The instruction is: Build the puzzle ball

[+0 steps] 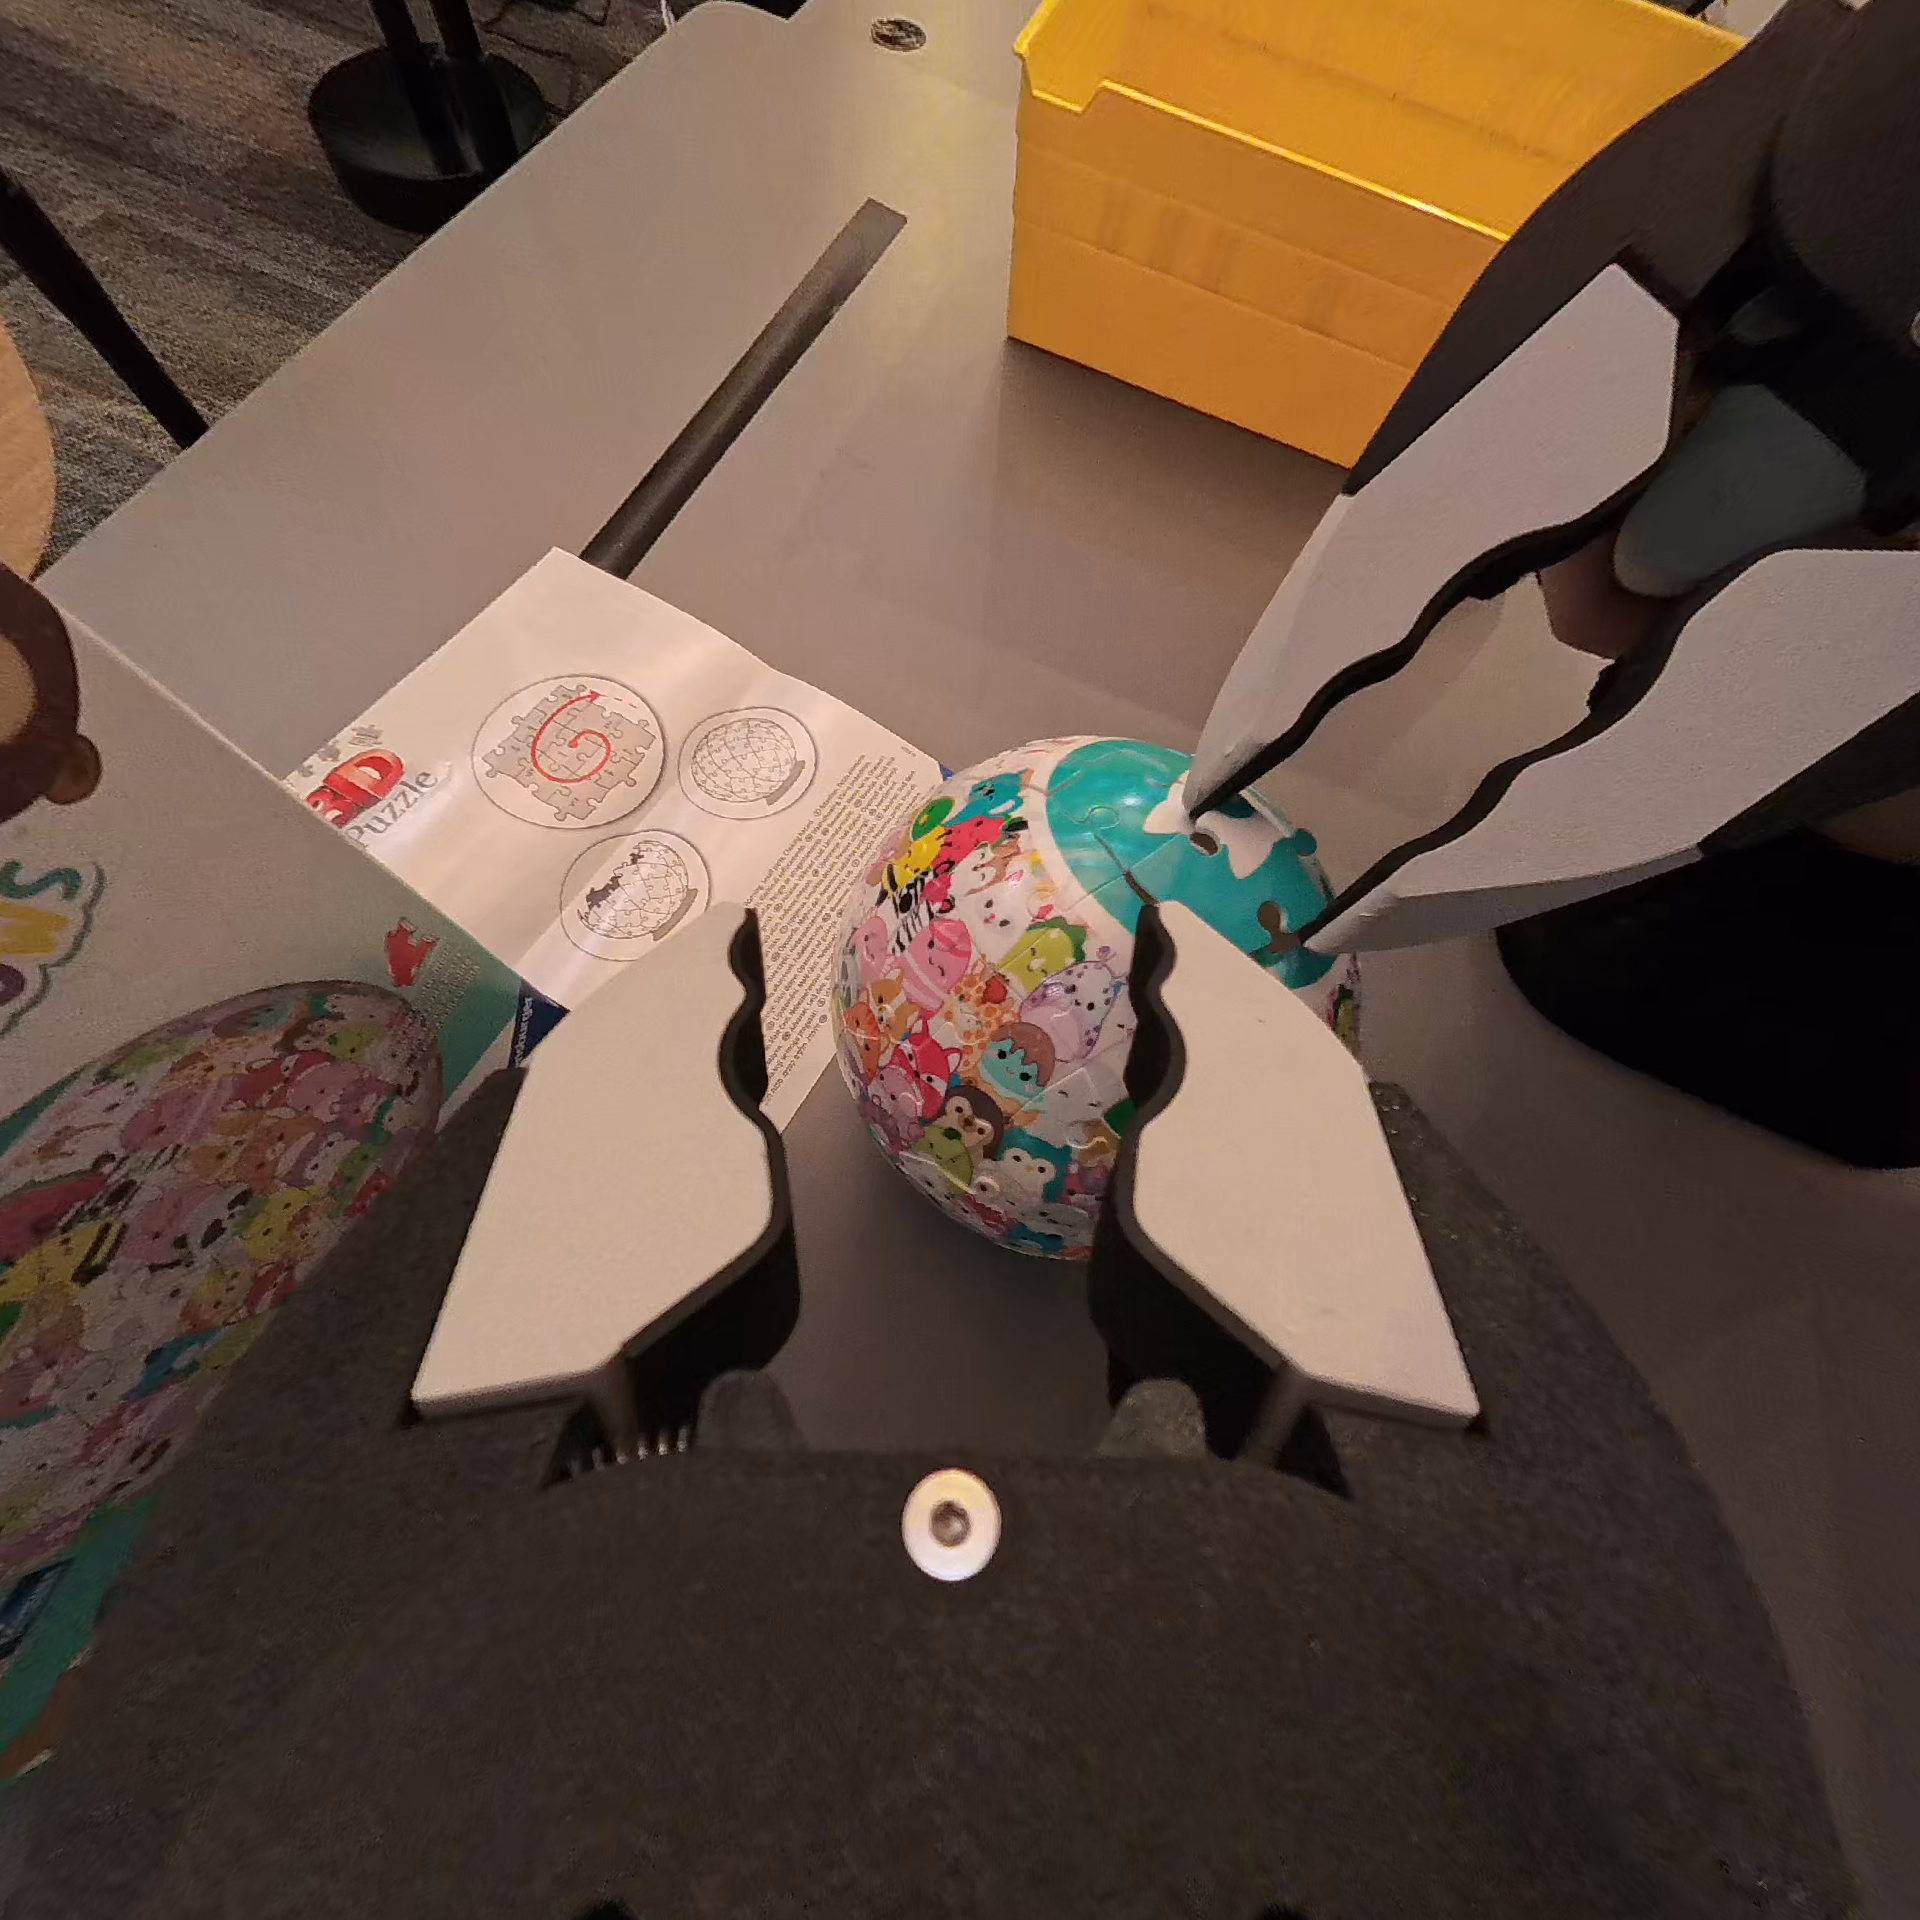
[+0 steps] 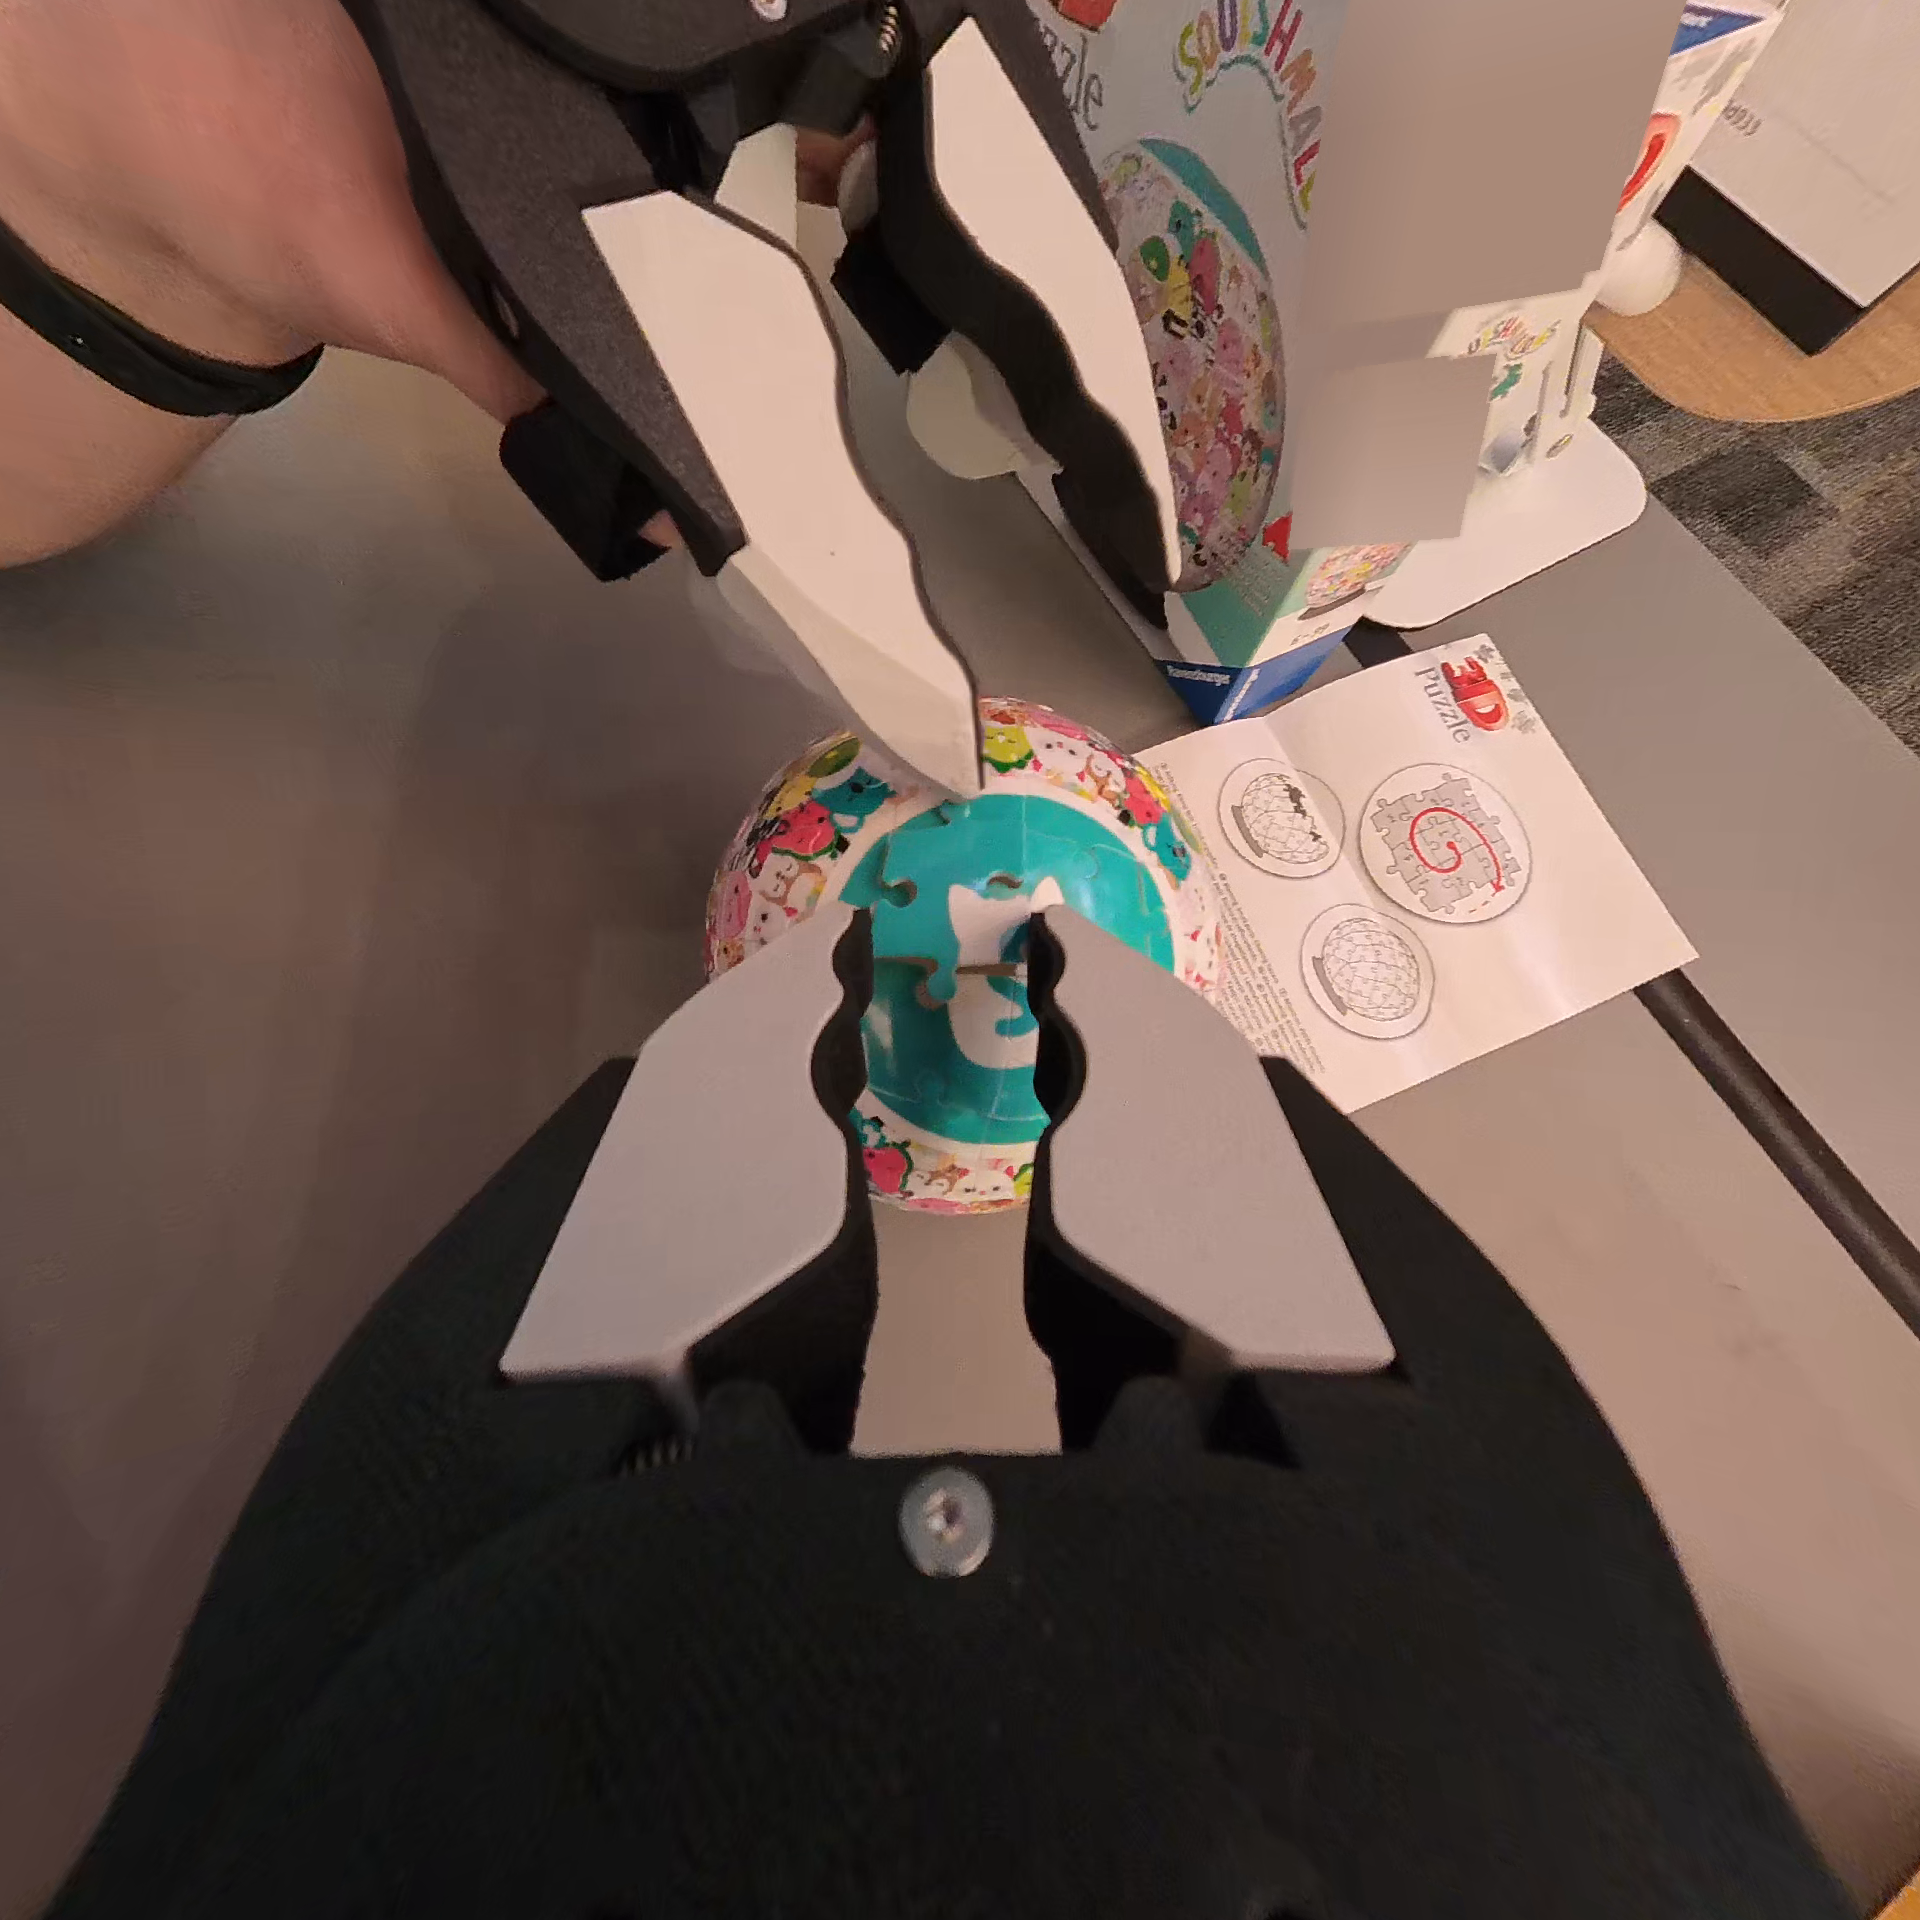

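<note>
The puzzle ball stands on the grey table, covered in colourful cartoon animals, with a teal cap on top. In the cap, small gaps show between pieces. My left gripper is open. Its fingers straddle the ball's near side, and its right finger lies against the ball. My right gripper reaches in from the upper right, slightly open, with both fingertips resting on the teal cap. In the right wrist view the right gripper frames the teal cap. There, one finger of the left gripper touches the ball's far edge.
A yellow bin stands at the table's far side. An instruction sheet lies beside the ball. The puzzle box stands near it. A dark slot runs across the table. A person's hand holds the left gripper. The dark slot is about equally far from each gripper, around 35 cm.
</note>
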Demonstrator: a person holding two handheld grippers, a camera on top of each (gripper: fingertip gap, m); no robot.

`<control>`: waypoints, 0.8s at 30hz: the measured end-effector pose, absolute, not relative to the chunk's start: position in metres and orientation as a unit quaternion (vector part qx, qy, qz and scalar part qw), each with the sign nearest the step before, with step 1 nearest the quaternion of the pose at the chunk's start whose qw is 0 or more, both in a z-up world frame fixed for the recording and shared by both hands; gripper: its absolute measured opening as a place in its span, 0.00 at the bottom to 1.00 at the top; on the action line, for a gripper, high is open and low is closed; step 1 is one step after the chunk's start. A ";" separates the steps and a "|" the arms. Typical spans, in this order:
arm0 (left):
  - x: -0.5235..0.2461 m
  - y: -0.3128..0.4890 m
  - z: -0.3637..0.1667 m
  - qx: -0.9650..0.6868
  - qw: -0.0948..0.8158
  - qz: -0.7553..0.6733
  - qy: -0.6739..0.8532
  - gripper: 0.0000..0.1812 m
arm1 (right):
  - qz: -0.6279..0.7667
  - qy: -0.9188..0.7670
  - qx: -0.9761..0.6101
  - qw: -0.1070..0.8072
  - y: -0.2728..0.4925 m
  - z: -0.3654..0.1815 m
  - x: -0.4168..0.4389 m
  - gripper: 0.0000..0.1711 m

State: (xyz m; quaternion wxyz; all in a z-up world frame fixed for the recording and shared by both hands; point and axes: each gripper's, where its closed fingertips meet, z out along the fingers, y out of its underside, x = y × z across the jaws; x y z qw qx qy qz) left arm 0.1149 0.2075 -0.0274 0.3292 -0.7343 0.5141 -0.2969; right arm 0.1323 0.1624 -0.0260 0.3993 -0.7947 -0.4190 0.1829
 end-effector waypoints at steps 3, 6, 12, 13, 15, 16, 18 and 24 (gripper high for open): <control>0.115 0.206 -0.027 -0.732 0.327 -0.294 0.520 0.36 | 0.183 -0.420 -0.794 0.400 0.163 -0.026 0.132 0.17; 0.114 0.207 -0.027 -0.733 0.327 -0.287 0.523 0.36 | 0.183 -0.422 -0.790 0.404 0.163 -0.025 0.131 0.17; 0.114 0.205 -0.027 -0.731 0.321 -0.287 0.530 0.35 | 0.189 -0.420 -0.793 0.399 0.163 -0.025 0.132 0.17; 0.115 0.204 -0.027 -0.730 0.318 -0.290 0.532 0.34 | 0.189 -0.420 -0.792 0.402 0.163 -0.025 0.131 0.17; 0.115 0.203 -0.027 -0.729 0.314 -0.288 0.535 0.33 | 0.187 -0.421 -0.792 0.401 0.163 -0.025 0.131 0.17; 0.115 0.203 -0.027 -0.729 0.314 -0.285 0.537 0.33 | 0.186 -0.422 -0.792 0.401 0.163 -0.025 0.131 0.17; 0.116 0.202 -0.027 -0.727 0.314 -0.281 0.542 0.33 | 0.186 -0.422 -0.792 0.401 0.163 -0.026 0.131 0.17; 0.117 0.199 -0.026 -0.725 0.301 -0.279 0.553 0.30 | 0.187 -0.418 -0.794 0.401 0.163 -0.026 0.132 0.17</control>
